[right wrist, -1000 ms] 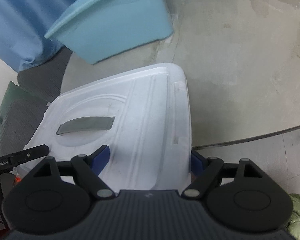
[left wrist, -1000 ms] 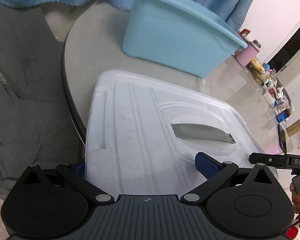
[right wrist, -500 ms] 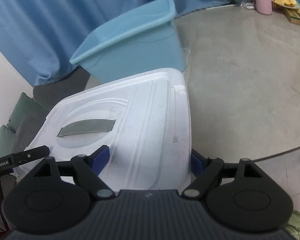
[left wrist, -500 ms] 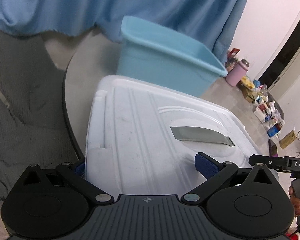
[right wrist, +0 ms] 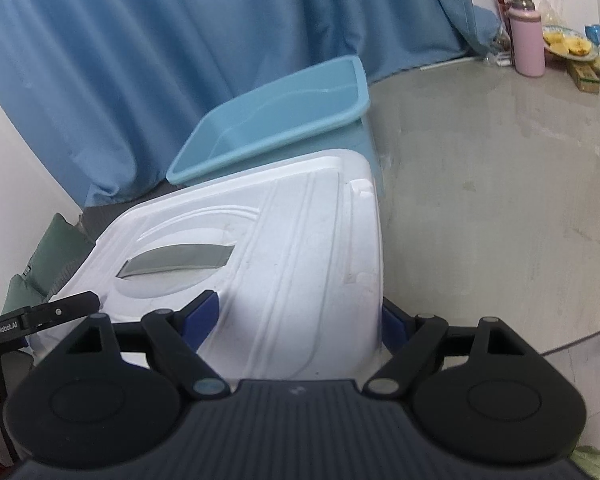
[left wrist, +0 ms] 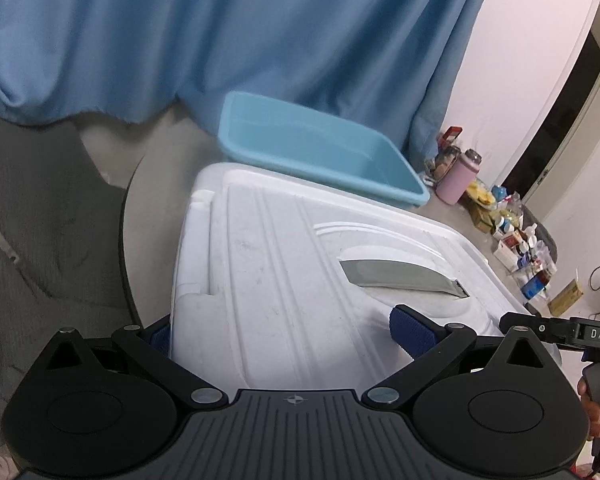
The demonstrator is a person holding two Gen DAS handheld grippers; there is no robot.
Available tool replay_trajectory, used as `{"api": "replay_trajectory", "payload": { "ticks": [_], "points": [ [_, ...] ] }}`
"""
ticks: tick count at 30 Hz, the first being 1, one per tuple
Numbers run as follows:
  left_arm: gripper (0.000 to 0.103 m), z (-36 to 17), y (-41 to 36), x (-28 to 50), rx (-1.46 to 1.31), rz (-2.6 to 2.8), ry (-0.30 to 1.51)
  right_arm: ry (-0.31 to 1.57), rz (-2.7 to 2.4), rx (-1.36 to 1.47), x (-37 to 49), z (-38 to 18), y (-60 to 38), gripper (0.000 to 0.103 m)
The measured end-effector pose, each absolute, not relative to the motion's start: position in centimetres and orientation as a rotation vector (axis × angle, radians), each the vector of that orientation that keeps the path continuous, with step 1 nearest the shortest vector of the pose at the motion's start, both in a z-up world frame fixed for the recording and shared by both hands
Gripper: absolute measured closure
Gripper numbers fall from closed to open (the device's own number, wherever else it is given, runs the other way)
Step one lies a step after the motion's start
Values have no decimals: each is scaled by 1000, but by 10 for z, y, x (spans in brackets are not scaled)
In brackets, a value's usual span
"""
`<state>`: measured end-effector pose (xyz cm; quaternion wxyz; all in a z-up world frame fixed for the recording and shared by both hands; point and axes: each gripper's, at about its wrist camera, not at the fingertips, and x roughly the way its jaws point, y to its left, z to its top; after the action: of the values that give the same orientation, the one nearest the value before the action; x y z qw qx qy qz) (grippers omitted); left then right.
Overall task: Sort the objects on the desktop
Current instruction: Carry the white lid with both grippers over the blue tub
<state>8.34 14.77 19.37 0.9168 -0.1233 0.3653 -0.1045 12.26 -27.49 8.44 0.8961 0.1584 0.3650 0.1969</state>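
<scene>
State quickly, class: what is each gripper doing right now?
Left gripper: shut on the white lid.
Right gripper: shut on the same white lid.

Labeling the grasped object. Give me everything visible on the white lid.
The white lid looks like moulded plastic, ribbed along its length, with a round recess holding a flat grey handle. Faint scuffs mark it. It is tilted, nearer the cameras than the blue tub. The left hand-held gripper and right hand-held gripper each clamp one end, blue pads against its surface and edge.

Left gripper and right gripper fingers spread wide, level, side by side.
</scene>
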Motion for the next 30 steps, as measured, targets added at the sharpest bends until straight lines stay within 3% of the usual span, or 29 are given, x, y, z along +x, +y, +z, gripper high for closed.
{"api": "replay_trajectory", "payload": {
  "ticks": [30],
  "points": [
    [0,238,139,214,-242,-245,696,661,396,327,219,130,-277,20]
  ]
}}
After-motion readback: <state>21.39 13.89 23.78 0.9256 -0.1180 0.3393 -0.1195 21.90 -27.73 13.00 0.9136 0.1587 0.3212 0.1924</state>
